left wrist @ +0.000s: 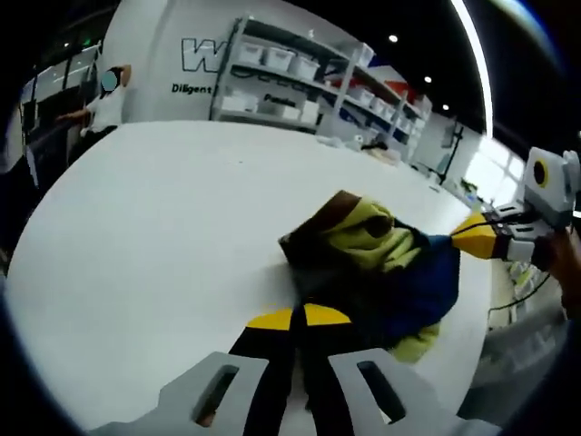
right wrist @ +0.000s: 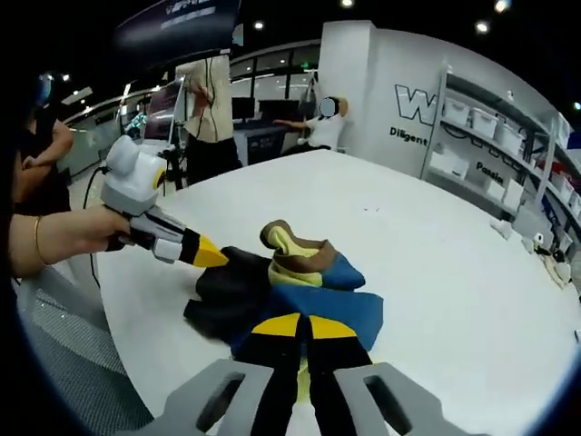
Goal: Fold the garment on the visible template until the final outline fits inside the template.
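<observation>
A crumpled garment in blue, yellow-green, brown and black lies bunched on the white table. My left gripper has its yellow tips pressed together on the garment's dark near edge. My right gripper comes in from the right and pinches the blue side. In the right gripper view the garment lies just past my right gripper, whose tips are closed on blue fabric. There the left gripper, held by a hand, grips the black part.
The table's edge runs near the garment, by the hand. The white tabletop stretches wide beyond it. Shelves with white bins stand behind the table. People stand at the back.
</observation>
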`<state>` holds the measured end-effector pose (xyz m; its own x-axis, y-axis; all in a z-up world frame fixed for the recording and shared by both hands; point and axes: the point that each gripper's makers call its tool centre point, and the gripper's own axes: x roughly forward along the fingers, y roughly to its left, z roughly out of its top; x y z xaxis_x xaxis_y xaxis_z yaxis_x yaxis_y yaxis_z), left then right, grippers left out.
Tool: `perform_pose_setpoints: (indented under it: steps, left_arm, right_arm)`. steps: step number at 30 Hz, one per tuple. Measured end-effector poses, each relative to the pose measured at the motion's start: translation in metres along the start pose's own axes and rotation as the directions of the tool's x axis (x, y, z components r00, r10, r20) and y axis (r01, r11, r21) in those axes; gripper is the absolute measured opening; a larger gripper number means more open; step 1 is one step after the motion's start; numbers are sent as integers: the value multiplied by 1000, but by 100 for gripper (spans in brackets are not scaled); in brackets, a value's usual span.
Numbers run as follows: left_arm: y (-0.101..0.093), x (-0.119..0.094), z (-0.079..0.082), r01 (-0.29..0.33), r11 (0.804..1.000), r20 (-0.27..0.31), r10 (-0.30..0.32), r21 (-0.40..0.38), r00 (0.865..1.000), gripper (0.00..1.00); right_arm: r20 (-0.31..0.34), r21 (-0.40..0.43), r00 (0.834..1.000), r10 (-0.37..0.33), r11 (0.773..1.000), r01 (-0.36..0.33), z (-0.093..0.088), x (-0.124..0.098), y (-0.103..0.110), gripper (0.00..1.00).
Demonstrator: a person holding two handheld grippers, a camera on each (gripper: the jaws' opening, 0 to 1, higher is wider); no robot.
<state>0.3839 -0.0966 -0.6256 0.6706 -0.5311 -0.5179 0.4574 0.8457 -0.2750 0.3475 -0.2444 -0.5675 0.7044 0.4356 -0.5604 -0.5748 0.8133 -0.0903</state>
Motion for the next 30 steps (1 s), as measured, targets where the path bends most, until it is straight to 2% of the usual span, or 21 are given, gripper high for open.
perform_pose_setpoints:
  steps: [5,6,15,26,30]
  left_arm:
    - [3,-10,12,-12,1000,17,12,4,1000,0]
    - [3,-13,15,-17,1000,21,17,2,1000,0]
    - [13,-31,32,-60,997,38,58,41,998,0]
    - [38,-48,30,-119,993,9,119,24,993,0]
    - [54,-56,25,-154,988,-9,154,14,988,0]
  right_arm:
    - [14,-30,999,-32,999,33,10,-6,-13,0]
    - [-2,-30,999,-42,999,42,9,-7,-16,0]
    - [27,-1,995,-95,995,95,19,-14,-39,0]
    - [20,-46,987,-162,986,163,32,-17,-81,0]
    - [4,-73,983,-182,981,182,32,-14,-97,0]
